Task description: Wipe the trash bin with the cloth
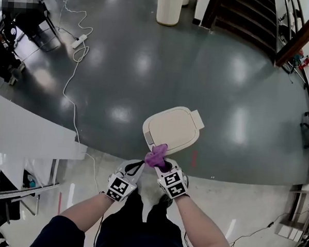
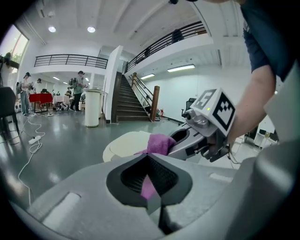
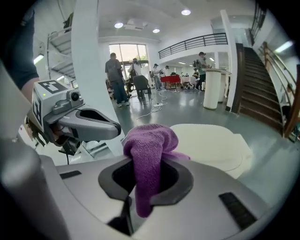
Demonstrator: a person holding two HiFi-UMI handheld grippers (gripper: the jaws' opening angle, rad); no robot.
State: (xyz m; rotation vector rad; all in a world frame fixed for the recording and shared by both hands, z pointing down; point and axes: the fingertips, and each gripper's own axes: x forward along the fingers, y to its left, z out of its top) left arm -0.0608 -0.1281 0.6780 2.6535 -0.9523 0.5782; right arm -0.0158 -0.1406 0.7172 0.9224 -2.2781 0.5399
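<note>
A cream trash bin [image 1: 172, 129] with its lid closed stands on the dark floor just ahead of me. Over its near edge hangs a bunched purple cloth [image 1: 155, 156], held between both grippers. My right gripper [image 1: 161, 164] is shut on the cloth [image 3: 149, 154], which bulges up out of its jaws in front of the bin lid [image 3: 215, 143]. My left gripper [image 1: 141, 165] comes in from the left, and its shut jaws pinch a purple strip of the cloth [image 2: 147, 186]. The rest of the cloth [image 2: 160, 143] sits at the right gripper's tip, above the bin [image 2: 124, 143].
A white counter [image 1: 30, 134] stands to my left. A white cable with a power strip [image 1: 79, 40] trails over the floor at far left. A white cylinder [image 1: 170, 7] and a staircase [image 1: 242, 22] are farther off. Several people stand in the distance [image 3: 115, 77].
</note>
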